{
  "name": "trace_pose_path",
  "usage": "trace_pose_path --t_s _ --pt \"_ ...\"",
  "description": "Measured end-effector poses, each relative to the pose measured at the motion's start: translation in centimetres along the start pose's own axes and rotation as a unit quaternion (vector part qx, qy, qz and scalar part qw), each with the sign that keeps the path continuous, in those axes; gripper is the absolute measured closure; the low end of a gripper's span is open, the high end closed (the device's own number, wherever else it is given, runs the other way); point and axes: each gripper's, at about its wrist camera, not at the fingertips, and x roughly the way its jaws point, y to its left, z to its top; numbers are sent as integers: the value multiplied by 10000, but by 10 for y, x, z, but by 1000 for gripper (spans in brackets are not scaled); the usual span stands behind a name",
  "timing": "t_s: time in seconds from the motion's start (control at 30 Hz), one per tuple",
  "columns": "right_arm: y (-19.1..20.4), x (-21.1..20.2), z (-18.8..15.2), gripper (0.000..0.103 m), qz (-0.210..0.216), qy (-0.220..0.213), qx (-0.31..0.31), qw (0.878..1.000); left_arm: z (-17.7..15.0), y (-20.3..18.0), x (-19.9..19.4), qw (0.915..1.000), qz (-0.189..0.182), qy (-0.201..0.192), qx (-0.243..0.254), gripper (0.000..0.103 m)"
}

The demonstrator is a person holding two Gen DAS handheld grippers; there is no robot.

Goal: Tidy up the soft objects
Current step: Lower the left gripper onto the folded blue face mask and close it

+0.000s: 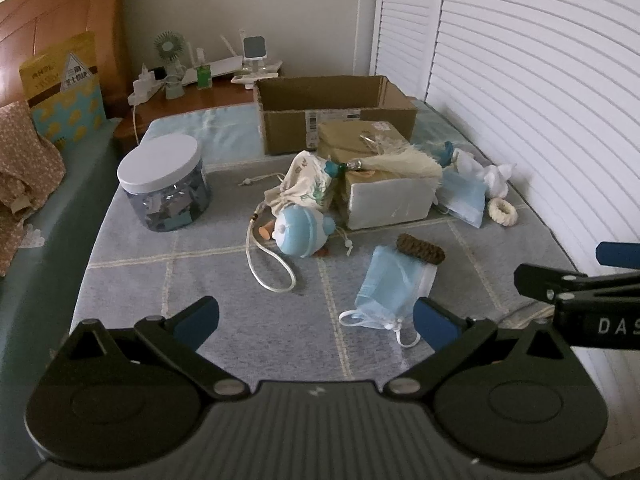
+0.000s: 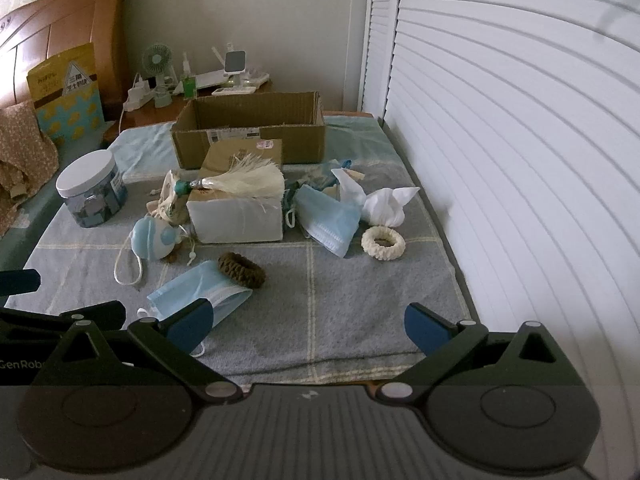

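Soft things lie scattered on a grey checked blanket (image 1: 224,280). A blue face mask (image 1: 390,292) lies just ahead of my left gripper (image 1: 316,326), which is open and empty. A brown scrunchie (image 2: 241,270) touches that mask (image 2: 192,292). Further back are a blue plush toy (image 1: 298,232), a printed drawstring pouch (image 1: 304,186), a second mask (image 2: 328,216), a cream scrunchie (image 2: 383,243), white tissue (image 2: 386,204) and a cream tassel (image 2: 248,180) on a small box (image 2: 236,216). My right gripper (image 2: 308,326) hovers open over bare blanket.
An open cardboard box (image 2: 248,136) stands at the back of the blanket (image 2: 360,312). A clear jar with a white lid (image 1: 164,184) sits at the left. White louvred doors (image 2: 520,160) run along the right edge. A nightstand with a small fan (image 1: 170,50) is behind.
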Motion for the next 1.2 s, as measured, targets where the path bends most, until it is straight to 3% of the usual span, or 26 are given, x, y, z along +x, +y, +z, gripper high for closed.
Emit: trace_pose_path --t_s 0.9,1.2 --pt "-4 7 4 0 73 -36 -46 10000 7 -7 10 9996 -23 -102 246 1" --pt "-6 10 5 0 95 -53 -78 9999 11 -14 16 9981 -86 -222 573 1"
